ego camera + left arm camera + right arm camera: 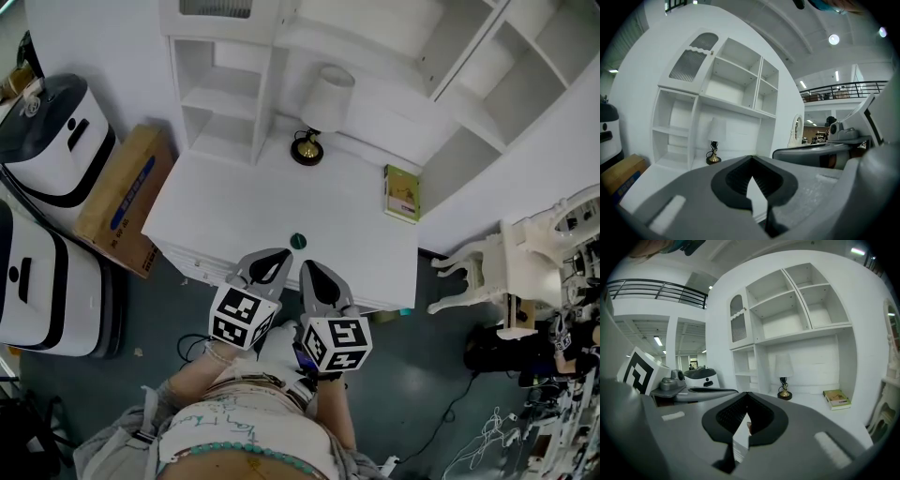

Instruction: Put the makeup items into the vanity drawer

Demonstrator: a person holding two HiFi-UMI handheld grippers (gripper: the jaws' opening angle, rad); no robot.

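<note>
A: Biggest first?
B: White bench [244, 202], with shelves [225, 84] behind it. On top are a lamp [323, 103] and a book [402, 193]. I can't see any open drawer.
A: Tools?
B: Left tool [272, 256] and right tool [309, 270] sit side by side at the front edge. Both are clenched and grasping nothing.
A: Makeup?
B: Only a small dark green round thing [298, 241] on the bench, just beyond the tips and untouched. It's too small to identify.
A: Step?
B: Looks like the very start. Next is probably to release one tool and pull the drawer out from under the front edge. After that, grab the round thing.
</note>
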